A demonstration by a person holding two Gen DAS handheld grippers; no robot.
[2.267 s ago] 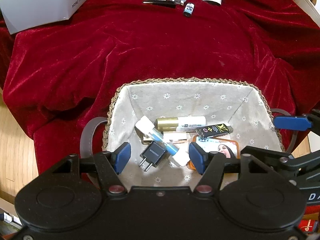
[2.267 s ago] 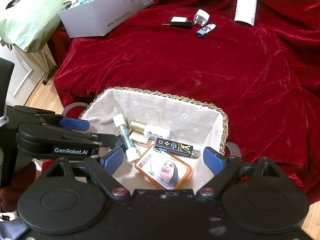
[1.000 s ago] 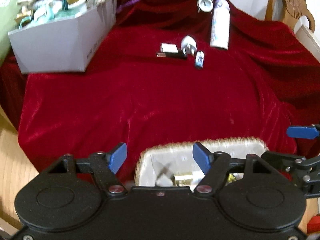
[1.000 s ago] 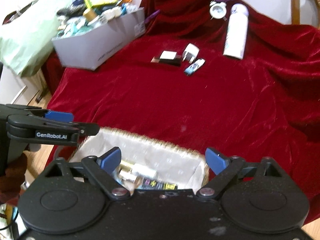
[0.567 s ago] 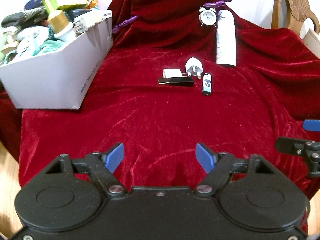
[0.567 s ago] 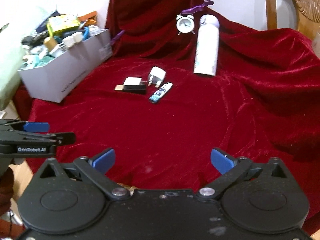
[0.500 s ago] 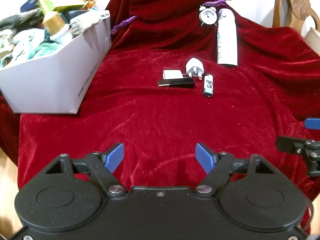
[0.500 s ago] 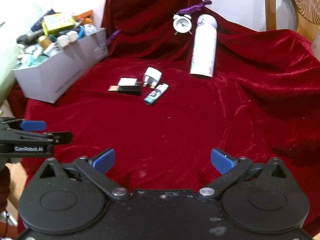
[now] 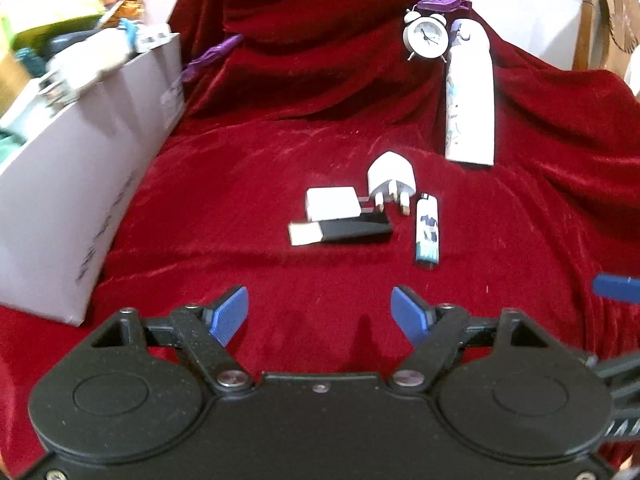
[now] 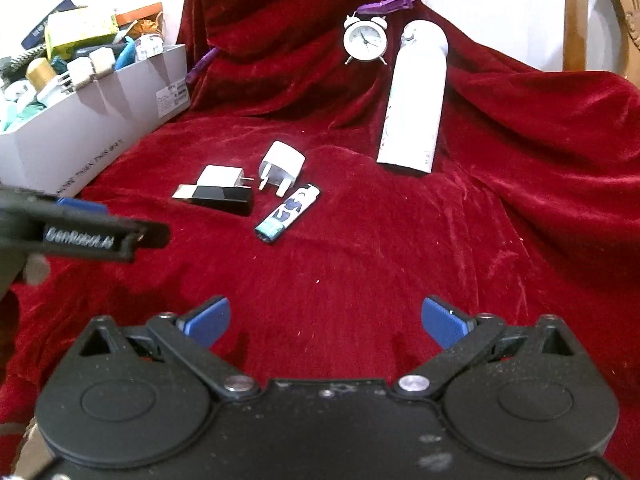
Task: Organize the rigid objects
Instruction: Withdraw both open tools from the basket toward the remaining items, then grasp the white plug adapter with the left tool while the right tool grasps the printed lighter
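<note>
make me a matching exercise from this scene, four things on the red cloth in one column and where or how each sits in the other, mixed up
Things
1. alarm clock
2. lighter
3. white bottle
4. grey box

Places or states
A. lying flat, nearest to the grippers of the small items
B. at the left edge of the cloth, packed with clutter
C. standing upright at the back, beside the bottle's top
D. lying on the sloping cloth, top end toward the back

Pairs: 1-C, 2-A, 3-D, 4-B

A home: velvet throw (image 10: 400, 240), alarm clock (image 10: 365, 40), carved chair (image 10: 600, 0).
</note>
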